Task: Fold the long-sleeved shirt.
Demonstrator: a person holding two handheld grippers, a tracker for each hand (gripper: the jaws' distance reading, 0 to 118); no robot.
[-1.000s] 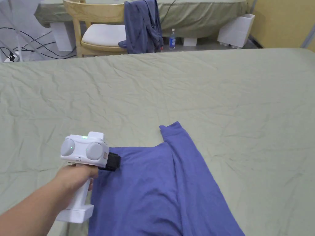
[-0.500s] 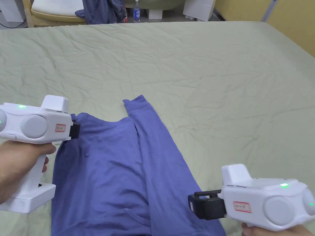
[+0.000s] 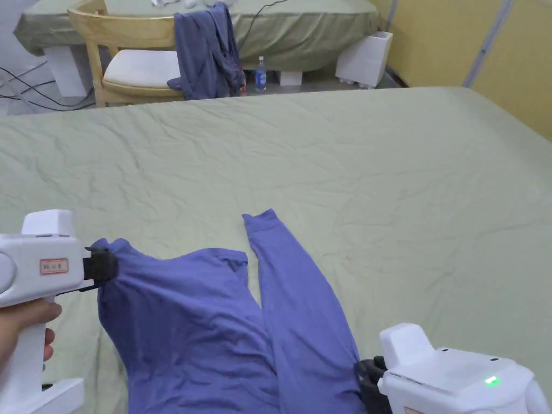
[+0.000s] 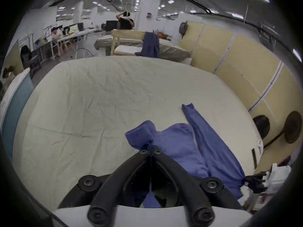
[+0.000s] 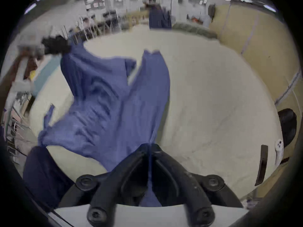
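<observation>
A blue-violet long-sleeved shirt [image 3: 215, 329] hangs partly raised over the pale green sheet [image 3: 334, 156]. One sleeve [image 3: 285, 269] lies stretched away from me, its cuff farthest. My left gripper [image 3: 105, 265] is shut on a bunched corner of the shirt [image 4: 139, 135] at the left. Low on the right, my right gripper [image 3: 366, 374] is shut on the shirt's edge [image 5: 131, 116], where the cloth runs between its closed jaws. The cloth is drawn taut between the two grippers, and its lower part hangs off the near edge.
Beyond the bed stands a wooden chair [image 3: 129, 59] with a darker blue garment [image 3: 207, 51] draped on it. A bottle [image 3: 261, 74] stands on the floor near a covered table [image 3: 302, 27]. Yellow wall panels [image 3: 485, 48] run along the right.
Both grippers have lifted with the shirt: the left corner is now raised and bunched, and the body is pulled taut with creases. My head camera has tilted up.
</observation>
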